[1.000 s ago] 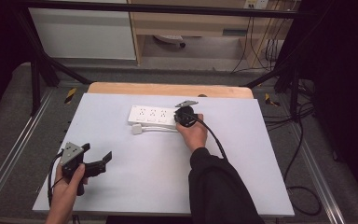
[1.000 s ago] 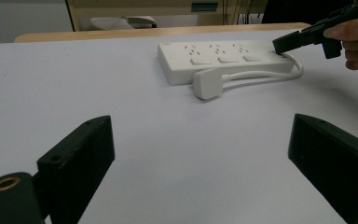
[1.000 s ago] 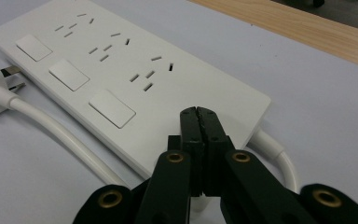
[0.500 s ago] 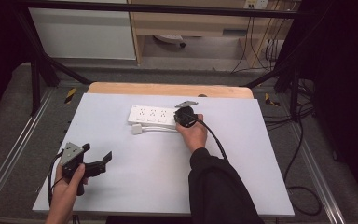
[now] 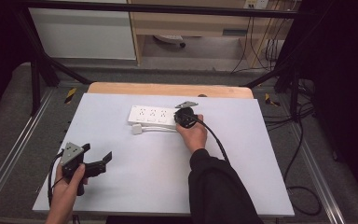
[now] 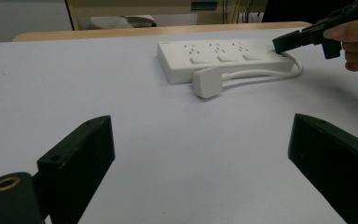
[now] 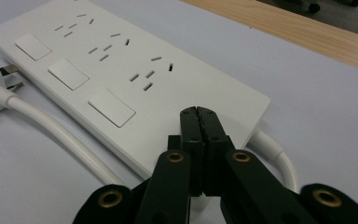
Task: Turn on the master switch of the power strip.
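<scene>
Because the right gripper (image 7: 199,122) has its fingers closed empty over the right end of the strip (image 5: 152,115), near the surface's far edge, a downward push could skid it; the left gripper (image 5: 99,159) gapes wide, idle.

The high view is looking down over the whole table (image 5: 121,196); both gripper views are sitting low, sharing the white power strip (image 6: 223,58) near its far edge.

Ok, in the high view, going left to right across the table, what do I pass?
left gripper → white plug → power strip → right gripper, closed, at the strip's right end → bare table
</scene>
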`<move>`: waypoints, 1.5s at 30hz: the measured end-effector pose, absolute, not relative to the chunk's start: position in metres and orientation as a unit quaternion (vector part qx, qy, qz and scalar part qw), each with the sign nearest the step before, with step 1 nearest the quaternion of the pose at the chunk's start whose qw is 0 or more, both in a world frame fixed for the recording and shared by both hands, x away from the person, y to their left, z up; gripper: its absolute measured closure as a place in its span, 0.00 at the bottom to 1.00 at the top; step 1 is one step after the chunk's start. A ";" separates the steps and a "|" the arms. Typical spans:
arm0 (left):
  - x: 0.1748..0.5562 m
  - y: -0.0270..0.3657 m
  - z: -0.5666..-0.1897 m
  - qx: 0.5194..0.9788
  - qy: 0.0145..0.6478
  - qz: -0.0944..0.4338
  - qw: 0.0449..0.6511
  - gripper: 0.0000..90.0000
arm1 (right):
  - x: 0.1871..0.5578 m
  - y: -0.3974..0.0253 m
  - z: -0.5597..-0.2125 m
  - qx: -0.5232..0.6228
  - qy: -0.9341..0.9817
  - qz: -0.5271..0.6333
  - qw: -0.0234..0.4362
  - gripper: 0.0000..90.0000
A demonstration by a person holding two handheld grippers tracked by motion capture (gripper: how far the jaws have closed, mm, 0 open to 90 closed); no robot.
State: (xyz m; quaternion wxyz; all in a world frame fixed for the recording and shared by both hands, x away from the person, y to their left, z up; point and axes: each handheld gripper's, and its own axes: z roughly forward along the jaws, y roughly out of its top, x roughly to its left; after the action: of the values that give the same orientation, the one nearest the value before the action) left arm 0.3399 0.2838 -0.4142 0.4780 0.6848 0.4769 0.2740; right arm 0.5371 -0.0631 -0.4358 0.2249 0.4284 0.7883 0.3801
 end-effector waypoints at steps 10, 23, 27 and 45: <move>0.340 0.283 -0.415 0.685 0.477 0.273 0.478 0.08 | 0.536 -0.064 -0.438 0.429 0.783 0.389 0.228 1.00; 0.340 0.283 -0.415 0.687 0.477 0.272 0.477 0.08 | 0.534 -0.064 -0.440 0.426 0.782 0.390 0.234 1.00; 0.340 0.283 -0.415 0.687 0.476 0.271 0.477 0.08 | 0.534 -0.064 -0.440 0.426 0.782 0.390 0.235 1.00; 0.340 0.283 -0.415 0.688 0.476 0.271 0.476 0.08 | 0.534 -0.064 -0.441 0.424 0.781 0.392 0.237 1.00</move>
State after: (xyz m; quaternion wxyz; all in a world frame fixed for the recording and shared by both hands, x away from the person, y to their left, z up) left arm 0.3399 0.2825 -0.4150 0.4761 0.6879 0.4761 0.2711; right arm 0.5336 -0.0638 -0.4407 0.2375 0.4243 0.7810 0.3920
